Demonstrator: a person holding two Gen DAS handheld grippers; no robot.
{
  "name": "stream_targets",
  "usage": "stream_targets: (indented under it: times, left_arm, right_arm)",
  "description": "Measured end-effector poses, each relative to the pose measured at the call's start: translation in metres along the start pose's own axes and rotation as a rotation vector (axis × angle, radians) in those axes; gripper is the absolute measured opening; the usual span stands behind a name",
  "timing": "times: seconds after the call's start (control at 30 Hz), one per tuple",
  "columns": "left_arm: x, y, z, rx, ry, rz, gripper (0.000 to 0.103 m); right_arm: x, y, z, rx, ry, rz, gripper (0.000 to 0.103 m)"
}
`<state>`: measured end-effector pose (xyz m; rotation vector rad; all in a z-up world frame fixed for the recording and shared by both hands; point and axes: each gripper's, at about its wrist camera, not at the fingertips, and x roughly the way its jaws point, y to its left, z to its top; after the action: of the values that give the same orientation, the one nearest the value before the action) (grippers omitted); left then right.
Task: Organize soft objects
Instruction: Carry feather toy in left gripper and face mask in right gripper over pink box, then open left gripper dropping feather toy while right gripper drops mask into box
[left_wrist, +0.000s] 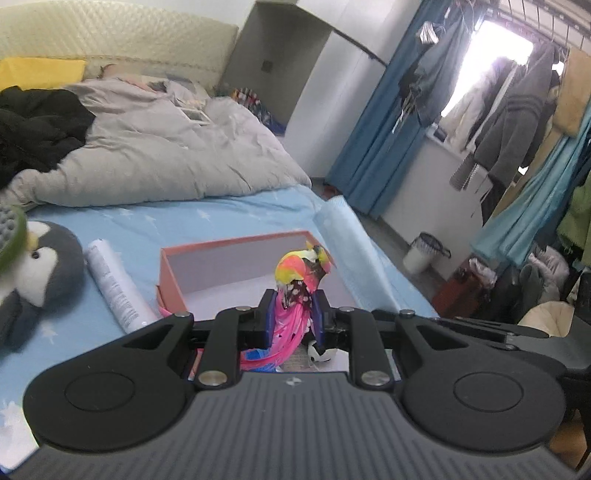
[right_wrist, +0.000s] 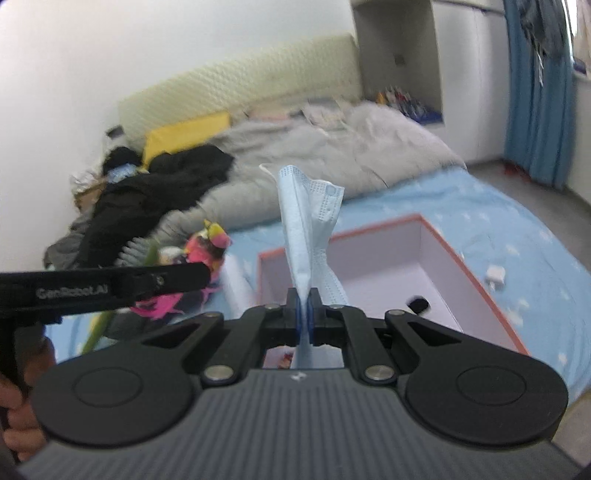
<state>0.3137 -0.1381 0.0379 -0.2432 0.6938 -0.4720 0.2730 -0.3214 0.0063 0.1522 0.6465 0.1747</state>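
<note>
My left gripper (left_wrist: 295, 306) is shut on a pink and yellow patterned cloth (left_wrist: 301, 273), bunched up above the fingers with a pink tail hanging below. It hangs over the near edge of an open pink box (left_wrist: 236, 247) with a white inside, lying on the blue bed sheet. My right gripper (right_wrist: 304, 299) is shut on a light blue face mask (right_wrist: 306, 218) that stands up from the pads, in front of the same pink box (right_wrist: 476, 273). The left gripper (right_wrist: 207, 275) with the bright cloth (right_wrist: 208, 243) shows at the left of the right wrist view.
A grey penguin plush (left_wrist: 40, 266) and a white rolled tube (left_wrist: 118, 288) lie left of the box. A grey duvet (left_wrist: 166, 147), black clothes (left_wrist: 33, 125) and a yellow pillow (left_wrist: 40, 72) cover the bed's far part. A white bin (left_wrist: 421, 253) and hanging clothes (left_wrist: 517, 122) stand to the right. A small black item (right_wrist: 417, 304) lies in the box; a white charger (right_wrist: 495, 277) beside it.
</note>
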Motion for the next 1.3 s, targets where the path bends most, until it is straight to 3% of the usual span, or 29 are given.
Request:
stream_targets:
  times: [0.43, 0.67, 0.83, 0.9, 0.97, 1.0, 1.3]
  left_arm:
    - [0.132, -0.009, -0.002, 0.085, 0.261, 0.053, 0.024]
    - [0.180, 0.005, -0.012, 0.029, 0.373, 0.104, 0.024]
    - [0.190, 0.008, -0.020, 0.036, 0.397, 0.108, 0.024]
    - [0.190, 0.008, -0.021, 0.033, 0.397, 0.111, 0.031]
    - [0.188, 0.007, -0.022, 0.028, 0.402, 0.126, 0.046]
    - [0.186, 0.007, -0.023, 0.032, 0.398, 0.128, 0.048]
    - [0.145, -0.004, -0.026, 0.058, 0.329, 0.127, 0.048]
  right_arm:
    - [0.074, -0.066, -0.010, 0.093, 0.233, -0.120, 0.007]
    - [0.100, -0.092, -0.021, 0.131, 0.318, -0.157, 0.009]
    - [0.103, -0.103, -0.032, 0.174, 0.342, -0.143, 0.010]
    - [0.104, -0.108, -0.034, 0.194, 0.351, -0.143, 0.016]
    - [0.104, -0.112, -0.036, 0.213, 0.353, -0.148, 0.042]
    - [0.104, -0.114, -0.037, 0.217, 0.350, -0.146, 0.044]
    - [0.080, -0.112, -0.044, 0.184, 0.287, -0.151, 0.042]
